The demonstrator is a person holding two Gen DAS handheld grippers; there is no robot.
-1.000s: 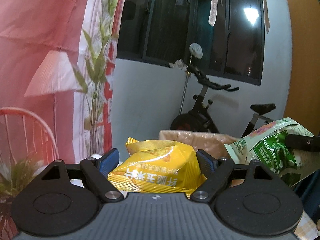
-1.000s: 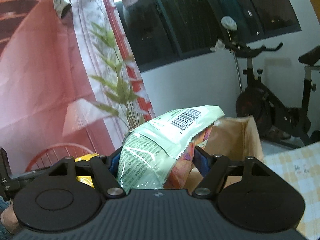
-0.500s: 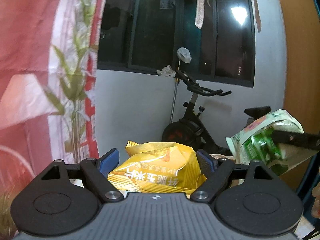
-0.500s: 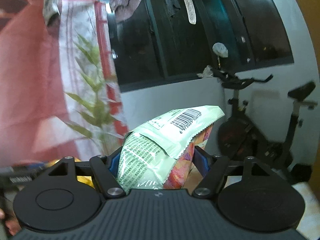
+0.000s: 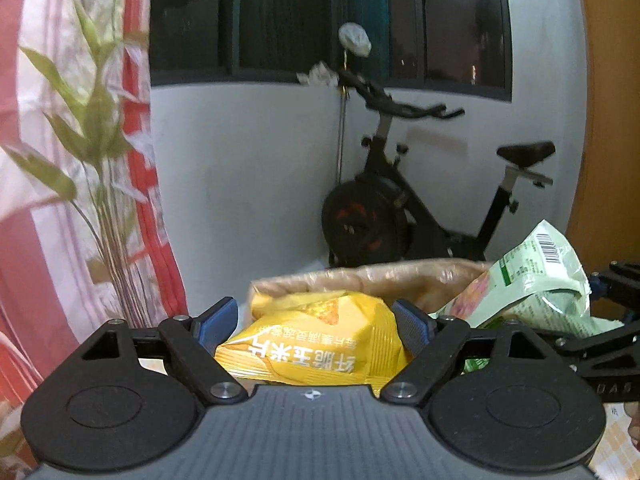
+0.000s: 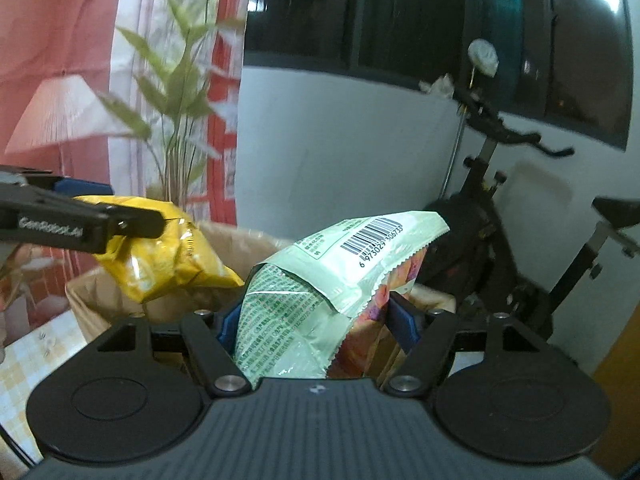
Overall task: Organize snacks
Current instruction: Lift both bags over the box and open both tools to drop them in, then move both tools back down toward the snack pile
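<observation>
left gripper (image 5: 314,320): clamped on yellow snack bag (image 5: 308,344), held above near rim of brown box (image 5: 360,274).
right gripper (image 6: 316,322): clamped on green snack bag (image 6: 320,280), long axis pointing forward over the box.
nearer: both about level; box lies ahead and below.

Ahead of the claw and to its right, a black exercise bike (image 5: 404,208) stood against a white wall (image 5: 248,168) under a dark window (image 5: 320,20). Off to the left hung a red and white curtain (image 5: 48,240), with a leafy green plant (image 5: 92,120) in front of it.
</observation>
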